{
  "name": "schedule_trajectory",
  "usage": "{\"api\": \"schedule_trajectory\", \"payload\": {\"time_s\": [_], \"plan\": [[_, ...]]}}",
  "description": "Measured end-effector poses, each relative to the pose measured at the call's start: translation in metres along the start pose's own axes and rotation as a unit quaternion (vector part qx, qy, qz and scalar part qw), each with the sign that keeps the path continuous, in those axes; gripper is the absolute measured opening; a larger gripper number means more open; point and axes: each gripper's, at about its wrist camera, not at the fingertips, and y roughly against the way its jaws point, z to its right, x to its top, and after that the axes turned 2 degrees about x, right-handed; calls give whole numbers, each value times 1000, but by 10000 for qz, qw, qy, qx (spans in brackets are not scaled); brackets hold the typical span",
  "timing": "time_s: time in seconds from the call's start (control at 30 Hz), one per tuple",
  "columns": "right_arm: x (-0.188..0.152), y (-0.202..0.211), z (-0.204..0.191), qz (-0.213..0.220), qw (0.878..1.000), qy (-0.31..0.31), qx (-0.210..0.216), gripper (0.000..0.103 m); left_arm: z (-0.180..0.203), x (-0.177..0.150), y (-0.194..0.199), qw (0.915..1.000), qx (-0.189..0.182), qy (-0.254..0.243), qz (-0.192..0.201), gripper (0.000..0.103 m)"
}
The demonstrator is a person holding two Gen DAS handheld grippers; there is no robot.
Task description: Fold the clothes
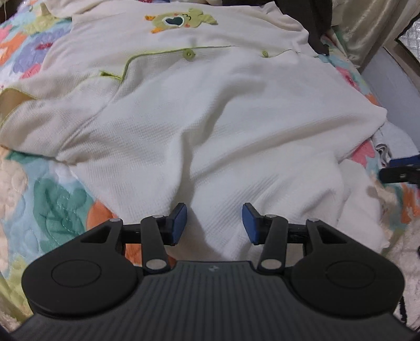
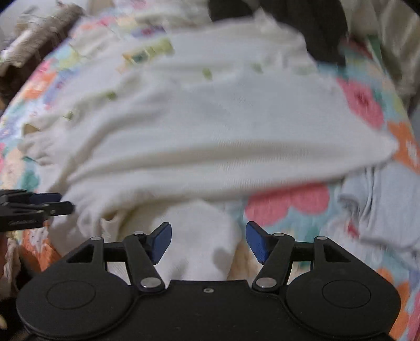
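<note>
A cream waffle-knit top (image 1: 210,110) with green piping, green buttons and a green animal patch (image 1: 181,21) lies spread on a flowered quilt (image 1: 52,199). My left gripper (image 1: 214,223) is open, its blue pads either side of the garment's near edge, with cloth between them but not pinched. My right gripper (image 2: 208,242) is open over a white fold of cloth (image 2: 204,236) at the near edge of the same top (image 2: 210,131). This view is blurred. Each gripper shows at the edge of the other's view: the right one (image 1: 401,170), the left one (image 2: 39,207).
The quilt (image 2: 288,202) covers the bed. A light blue-grey garment (image 2: 380,209) lies to the right of the top. A dark garment (image 1: 317,23) lies at the far right corner of the top. A curtain (image 1: 367,28) hangs behind the bed.
</note>
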Motion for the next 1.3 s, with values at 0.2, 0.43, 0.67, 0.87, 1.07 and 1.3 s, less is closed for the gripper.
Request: {"api": "schedule_trajectory", "payload": {"time_s": [0.2, 0.43, 0.67, 0.87, 1.07, 1.3], "plan": [[41, 17, 4, -770, 9952, -426, 437, 68, -7, 8, 1, 9998, -163, -54, -53, 50], [62, 95, -30, -711, 9959, -185, 524, 68, 8, 34, 39, 9957, -121, -909, 135, 56], [100, 168, -18, 209, 9878, -1250, 905, 68, -15, 72, 76, 9962, -111, -786, 368, 61], [85, 141, -29, 305, 9922, -1114, 471, 70, -27, 77, 72, 9927, -203, -963, 704, 66], [2, 49, -25, 688, 9932, -937, -51, 70, -39, 53, 27, 9946, -858, -424, 412, 65], [-94, -8, 11, 1534, 9635, -2175, 296, 70, -22, 41, 11, 9940, -915, -559, 216, 65]]}}
